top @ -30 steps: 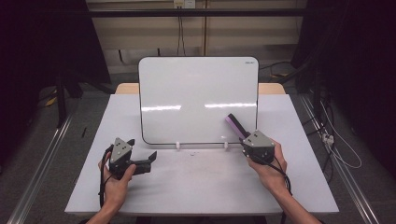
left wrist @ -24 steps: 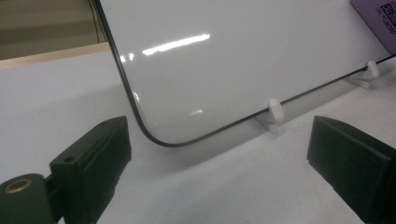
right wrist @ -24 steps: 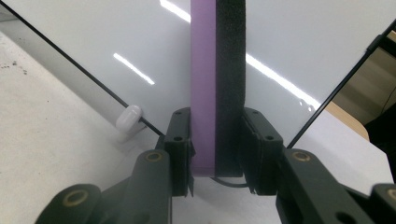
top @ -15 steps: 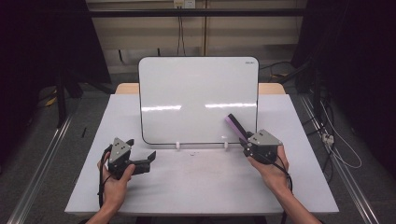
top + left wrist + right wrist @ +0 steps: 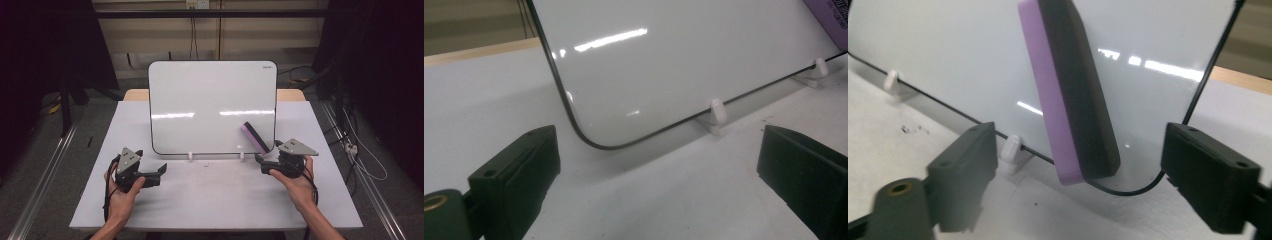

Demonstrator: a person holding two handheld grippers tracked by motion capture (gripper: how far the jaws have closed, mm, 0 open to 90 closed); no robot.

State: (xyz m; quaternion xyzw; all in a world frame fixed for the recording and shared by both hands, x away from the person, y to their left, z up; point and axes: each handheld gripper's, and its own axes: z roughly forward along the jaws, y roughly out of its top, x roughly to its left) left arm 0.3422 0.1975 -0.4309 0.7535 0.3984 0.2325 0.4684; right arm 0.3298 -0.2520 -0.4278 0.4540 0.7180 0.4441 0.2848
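A white table (image 5: 210,200) seen from above, with a person's two forearms coming in from the six o'clock edge, each hand holding a black two-jaw gripper.

A whiteboard (image 5: 210,100) stands near the middle of the table, leaning back on two small white clips (image 5: 190,156) along its bottom edge. Its surface is blank apart from reflected ceiling light.

A purple eraser (image 5: 254,137) with a dark felt face lies against the whiteboard near its lower corner, at about four o'clock on the board. It is tilted, with its upper end leaning toward eleven o'clock. In the right gripper view the eraser (image 5: 1068,95) rests flat against the board, purple back on one side and dark felt on the other, its lower end close to the board's black rim.

The right gripper (image 5: 265,162) sits just beside the eraser, at about five o'clock from it. Its jaws have just been opening and now stand spread, the eraser in line with the gap but beyond the jaws, with no pad pressing on it.

The left gripper (image 5: 161,172) rests well apart, at about seven o'clock from the board, pointing toward the board's lower corner. Its jaws stand spread wide with only bare table between them.
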